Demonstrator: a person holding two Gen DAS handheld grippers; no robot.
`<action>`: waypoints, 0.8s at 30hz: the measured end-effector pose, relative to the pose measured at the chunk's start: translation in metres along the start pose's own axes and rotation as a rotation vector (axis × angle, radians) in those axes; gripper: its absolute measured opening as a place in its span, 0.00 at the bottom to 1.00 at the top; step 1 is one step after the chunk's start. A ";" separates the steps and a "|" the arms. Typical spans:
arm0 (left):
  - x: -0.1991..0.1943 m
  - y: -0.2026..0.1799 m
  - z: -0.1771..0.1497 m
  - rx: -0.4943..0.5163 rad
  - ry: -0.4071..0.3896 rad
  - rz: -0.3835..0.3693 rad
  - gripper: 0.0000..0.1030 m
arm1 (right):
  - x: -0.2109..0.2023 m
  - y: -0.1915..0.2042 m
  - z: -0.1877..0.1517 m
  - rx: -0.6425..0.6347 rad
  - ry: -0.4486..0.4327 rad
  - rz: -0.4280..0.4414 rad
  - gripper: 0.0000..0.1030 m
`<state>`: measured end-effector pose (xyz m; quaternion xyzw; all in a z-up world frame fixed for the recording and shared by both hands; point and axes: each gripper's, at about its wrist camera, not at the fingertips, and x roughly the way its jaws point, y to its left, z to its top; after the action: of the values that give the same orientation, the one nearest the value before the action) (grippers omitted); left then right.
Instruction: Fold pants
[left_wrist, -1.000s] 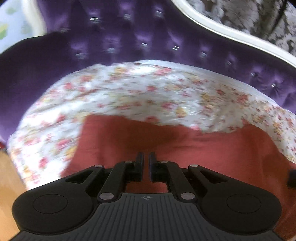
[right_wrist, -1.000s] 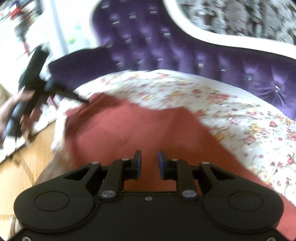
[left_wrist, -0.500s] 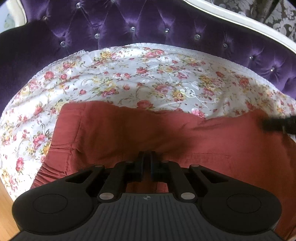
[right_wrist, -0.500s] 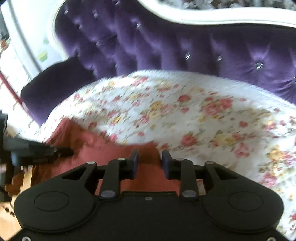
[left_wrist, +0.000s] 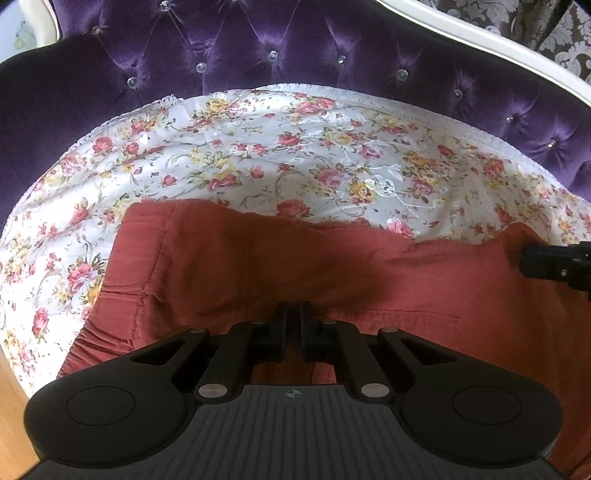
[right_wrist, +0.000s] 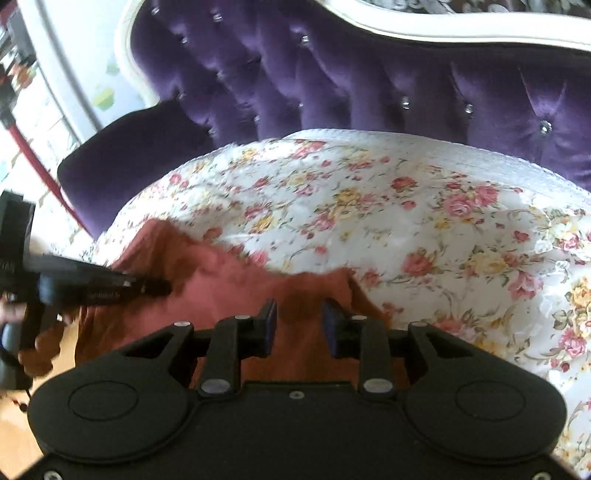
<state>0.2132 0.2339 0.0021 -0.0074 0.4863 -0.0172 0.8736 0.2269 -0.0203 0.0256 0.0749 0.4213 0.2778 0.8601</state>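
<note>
Left gripper (left_wrist: 291, 325): jaws pinched almost shut over the near edge of the pants (left_wrist: 332, 273), a sliver of red cloth between the pads, so it reads as clamped on fabric, likely pinning that edge as the anchor for the fold.

Right gripper (right_wrist: 299, 325): jaws standing about half apart above the other end of the pants (right_wrist: 236, 295), red cloth between them but pads not pressing. They widened a moment ago, then held. Looks like a release or a re-grip setup; can't tell which.

Pants lie flat-ish across the front of the seat, 1 long strip between the 2 grippers, waistband gathers at the left end.

Surface: floral cover (left_wrist: 295, 155), lace-edged, soft, will drag under cloth.

Behind: tufted purple sofa back (left_wrist: 258, 44), cream frame, patterned wallpaper. Wood floor (left_wrist: 11, 413) low left.
</note>
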 end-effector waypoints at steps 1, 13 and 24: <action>0.000 -0.001 0.000 0.002 -0.001 0.004 0.07 | 0.000 -0.002 0.001 0.000 0.000 -0.009 0.39; 0.000 -0.002 -0.001 0.015 -0.001 0.023 0.07 | 0.010 -0.007 0.002 -0.004 0.023 -0.064 0.28; -0.002 0.004 0.000 -0.020 -0.002 -0.012 0.08 | 0.000 0.003 -0.011 -0.102 -0.029 -0.123 0.04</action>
<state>0.2128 0.2385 0.0035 -0.0192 0.4856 -0.0176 0.8738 0.2171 -0.0184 0.0197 0.0087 0.3979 0.2442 0.8843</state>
